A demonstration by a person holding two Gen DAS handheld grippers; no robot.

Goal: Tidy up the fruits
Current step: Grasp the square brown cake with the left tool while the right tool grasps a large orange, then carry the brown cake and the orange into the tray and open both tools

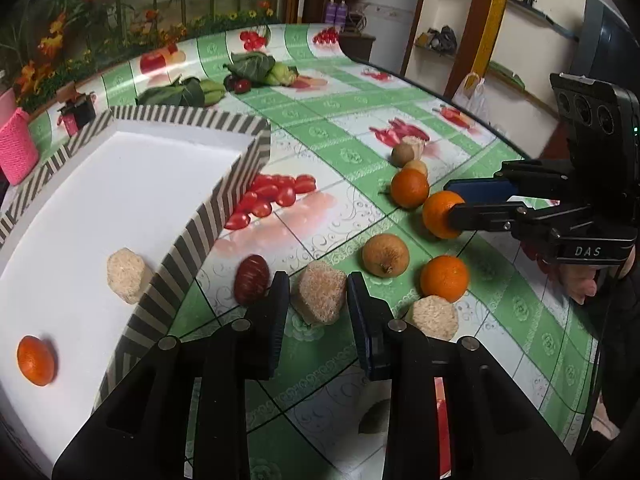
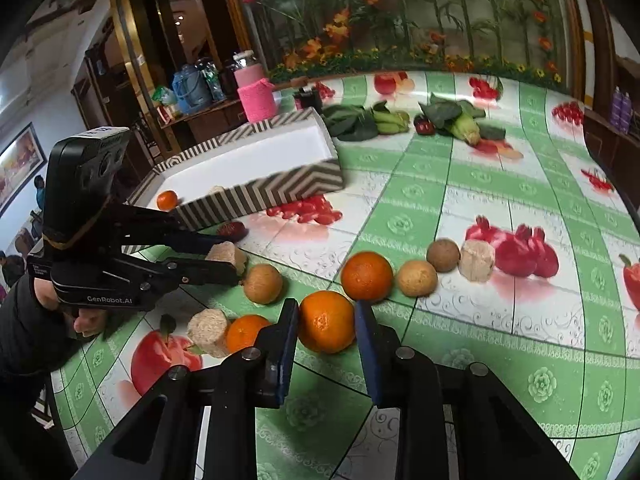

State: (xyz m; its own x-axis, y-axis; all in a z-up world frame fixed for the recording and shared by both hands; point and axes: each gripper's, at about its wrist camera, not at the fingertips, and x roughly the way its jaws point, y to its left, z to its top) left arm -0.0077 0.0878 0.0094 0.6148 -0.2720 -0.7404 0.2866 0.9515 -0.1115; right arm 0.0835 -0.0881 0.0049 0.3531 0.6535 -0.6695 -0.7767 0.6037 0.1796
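Fruit on table: While two pieces already lie in the tray, an orange [image 2: 326,322] and a pale fibrous block [image 1: 319,293] are each bracketed by fingers on the table [image 2: 500,360], among more oranges, brown round fruits and similar blocks.
Tray: a white tray with a striped rim [image 1: 224,196] is set just beside the loose fruit; an orange [image 1: 35,360] and a block [image 1: 125,275] are seen inside.
Risk, orange: the round fruit could be squeezed out and rolled into its neighbour, which sits touching or nearly so, if the pads close off-centre.
Risk, block: the rim could be clipped on the lift, since the tray wall stands close by.
Left gripper [image 1: 319,314]: fingers narrowed around the block, judged gripping it.
Right gripper [image 2: 326,344]: fingers closed against the orange's flanks, judged gripping.
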